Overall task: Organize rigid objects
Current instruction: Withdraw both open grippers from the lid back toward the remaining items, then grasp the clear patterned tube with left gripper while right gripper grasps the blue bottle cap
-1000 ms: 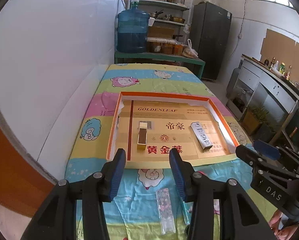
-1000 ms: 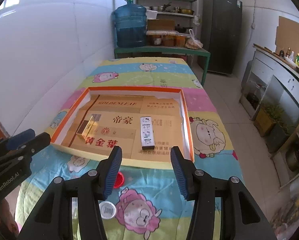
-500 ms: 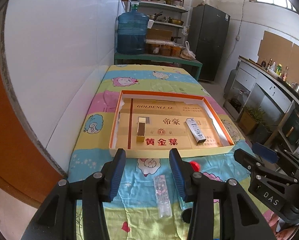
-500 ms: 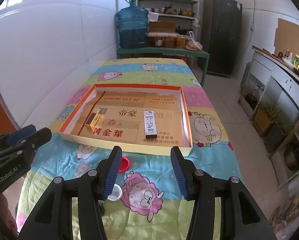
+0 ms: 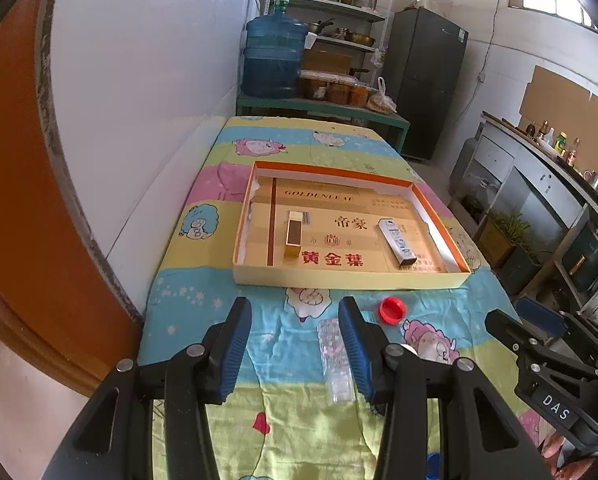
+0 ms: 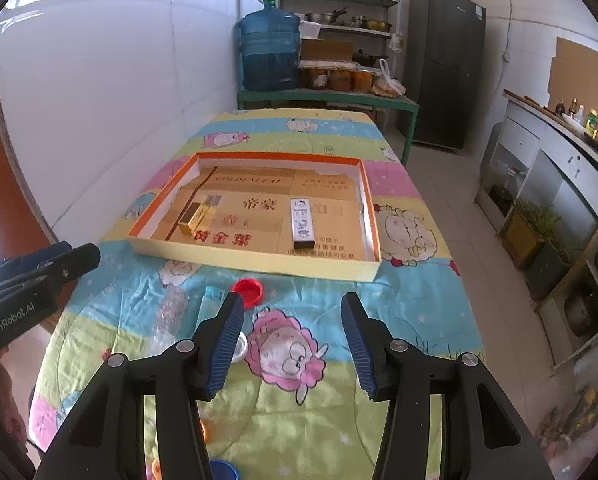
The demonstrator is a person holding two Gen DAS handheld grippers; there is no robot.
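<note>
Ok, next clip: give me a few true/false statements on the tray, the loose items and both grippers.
1. The tray holds two boxes. True: a gold box and a white box.
2. The red cap lies inside the tray. False: it lies on the cloth, in front of the tray.
3. The left gripper holds the clear tube. False: its jaws are open, empty.
4. The right gripper holds nothing. True.

A soft, matt cotton tablecloth printed with cartoon sheep point(image 5: 187, 292) covers the table, slightly wrinkled. The shallow orange-rimmed cardboard tray point(image 5: 351, 278) looks matt, lined with printed paperboard. The small gold rectangular box point(image 5: 293, 234) shines like foil. The round red plastic cap point(image 5: 392, 310) is smooth; the clear plastic tube point(image 5: 335, 360) is glossy.
</note>
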